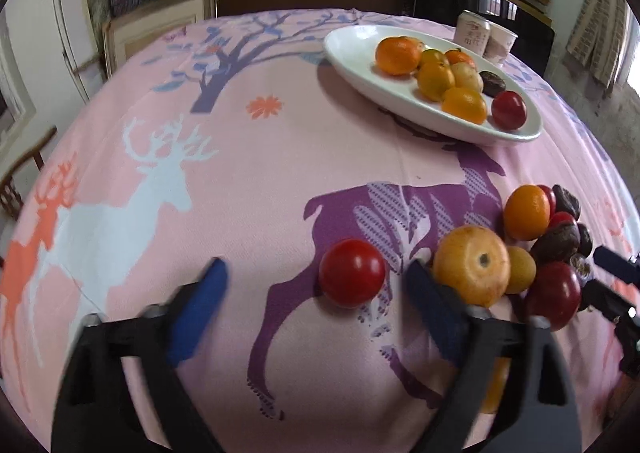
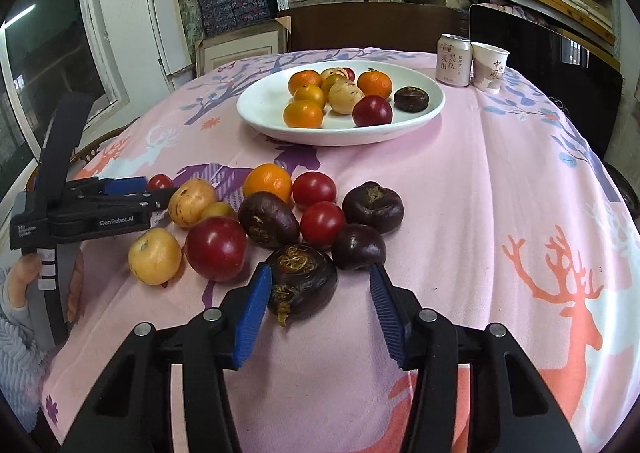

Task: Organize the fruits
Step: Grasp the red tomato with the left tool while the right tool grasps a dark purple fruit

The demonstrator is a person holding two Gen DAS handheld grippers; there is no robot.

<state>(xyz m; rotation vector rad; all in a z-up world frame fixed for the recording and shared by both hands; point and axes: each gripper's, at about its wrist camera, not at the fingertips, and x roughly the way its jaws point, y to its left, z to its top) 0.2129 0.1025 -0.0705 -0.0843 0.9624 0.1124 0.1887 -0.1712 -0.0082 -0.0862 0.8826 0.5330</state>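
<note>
Straddling a red tomato (image 1: 352, 273) unclenched, left tool (image 1: 316, 285), right tool (image 2: 320, 293) unclenched around dark fruit (image 2: 302, 279), bare tablecloth (image 2: 500, 181) rightward.

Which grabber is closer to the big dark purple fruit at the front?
Right. The right gripper has the dark purple fruit between its fingers; the left gripper sits beyond the fruit pile, around a small red tomato.

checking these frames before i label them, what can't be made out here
- Left wrist view: the pile's dark fruits sit behind the orange and red ones; count unclear.
- Left wrist view: the right tool is cut off at the frame edge; its opening is not visible there.
- Right wrist view: the left tool is side-on, so its gap is hidden.
- Both views: can and cup print too small to read.
</note>
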